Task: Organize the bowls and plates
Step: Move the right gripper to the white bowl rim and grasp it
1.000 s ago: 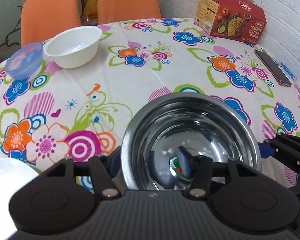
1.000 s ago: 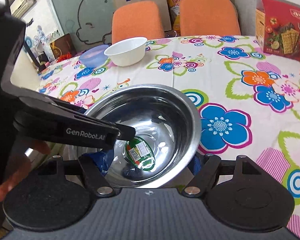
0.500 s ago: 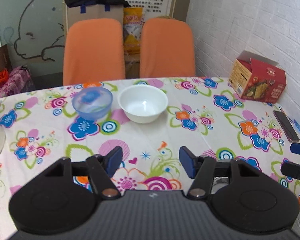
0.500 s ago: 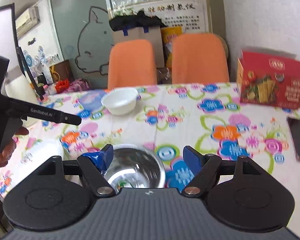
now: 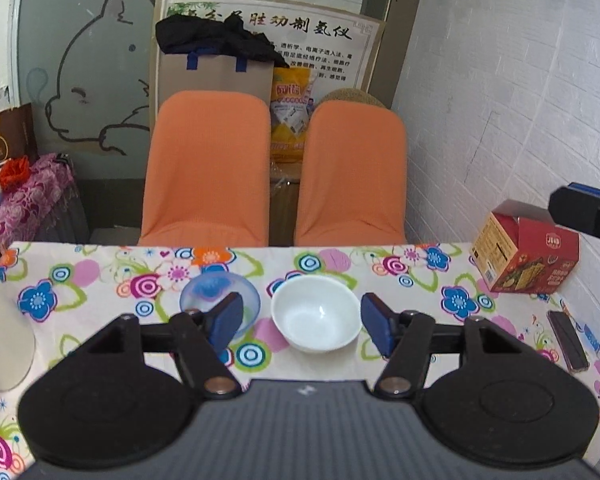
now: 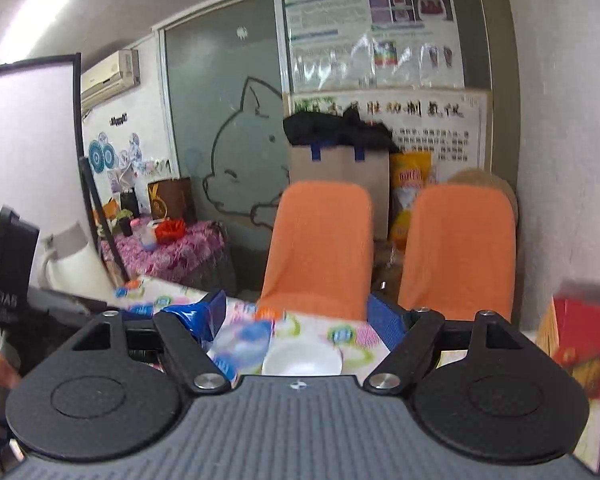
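Note:
A white bowl (image 5: 315, 317) sits on the flowered tablecloth (image 5: 412, 280) near the far edge, with a clear blue bowl (image 5: 210, 292) just left of it. My left gripper (image 5: 302, 328) is open and empty, raised well above the table, its fingers framing the white bowl from a distance. My right gripper (image 6: 298, 322) is open and empty too, also raised; the white bowl (image 6: 302, 358) and blue bowl (image 6: 242, 340) show blurred below it. The steel bowl is out of view in both views.
Two orange chairs (image 5: 208, 168) stand behind the table. A red cracker box (image 5: 524, 252) and a dark phone (image 5: 568, 340) lie at the right by the brick wall. A white object (image 5: 0, 328) is at the left edge.
Both grippers have lifted up and back from the steel bowl, which has dropped out of view. The views now tilt up toward the chairs and wall.

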A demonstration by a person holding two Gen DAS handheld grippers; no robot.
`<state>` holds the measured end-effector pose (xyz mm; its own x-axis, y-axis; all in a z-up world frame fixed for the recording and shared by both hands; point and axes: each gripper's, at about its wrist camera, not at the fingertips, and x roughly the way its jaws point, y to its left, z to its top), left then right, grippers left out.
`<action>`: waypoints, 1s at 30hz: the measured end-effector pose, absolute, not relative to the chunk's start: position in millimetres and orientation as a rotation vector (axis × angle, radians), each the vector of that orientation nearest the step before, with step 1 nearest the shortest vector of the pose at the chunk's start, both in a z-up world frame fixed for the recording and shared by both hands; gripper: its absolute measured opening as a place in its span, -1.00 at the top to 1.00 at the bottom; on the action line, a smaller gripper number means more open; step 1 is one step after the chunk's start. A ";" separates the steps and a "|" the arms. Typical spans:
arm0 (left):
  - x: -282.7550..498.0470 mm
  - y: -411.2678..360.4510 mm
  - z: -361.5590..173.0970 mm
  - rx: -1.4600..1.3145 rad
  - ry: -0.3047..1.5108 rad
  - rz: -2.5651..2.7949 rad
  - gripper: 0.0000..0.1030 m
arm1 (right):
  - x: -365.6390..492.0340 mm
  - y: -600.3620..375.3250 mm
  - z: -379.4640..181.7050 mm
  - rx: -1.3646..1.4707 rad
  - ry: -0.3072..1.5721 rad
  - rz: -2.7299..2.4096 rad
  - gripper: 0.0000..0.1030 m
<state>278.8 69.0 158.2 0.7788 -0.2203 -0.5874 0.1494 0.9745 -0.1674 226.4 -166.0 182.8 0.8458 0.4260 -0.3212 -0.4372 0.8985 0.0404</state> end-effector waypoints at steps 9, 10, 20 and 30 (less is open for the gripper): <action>354.5 70.9 49.6 -0.276 0.918 -0.217 -0.24 | 319.6 -142.7 63.5 -0.071 0.640 0.453 -0.26; 361.0 71.4 40.3 -0.295 0.939 -0.216 -0.24 | 327.7 -141.9 52.3 -0.070 0.668 0.445 -0.26; 384.2 72.3 39.6 -0.236 0.915 -0.220 -0.24 | 344.2 -151.4 6.3 -0.085 0.770 0.499 -0.26; 452.8 28.1 44.8 0.056 0.901 -0.260 -0.25 | 346.9 -126.1 -19.9 -0.213 0.807 0.598 -0.26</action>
<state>452.8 28.1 44.8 0.5917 -0.2002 -0.7809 0.2474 0.9670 -0.0605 346.9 -126.1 -19.9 0.5386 0.4197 -0.7306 -0.5769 0.8157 0.0433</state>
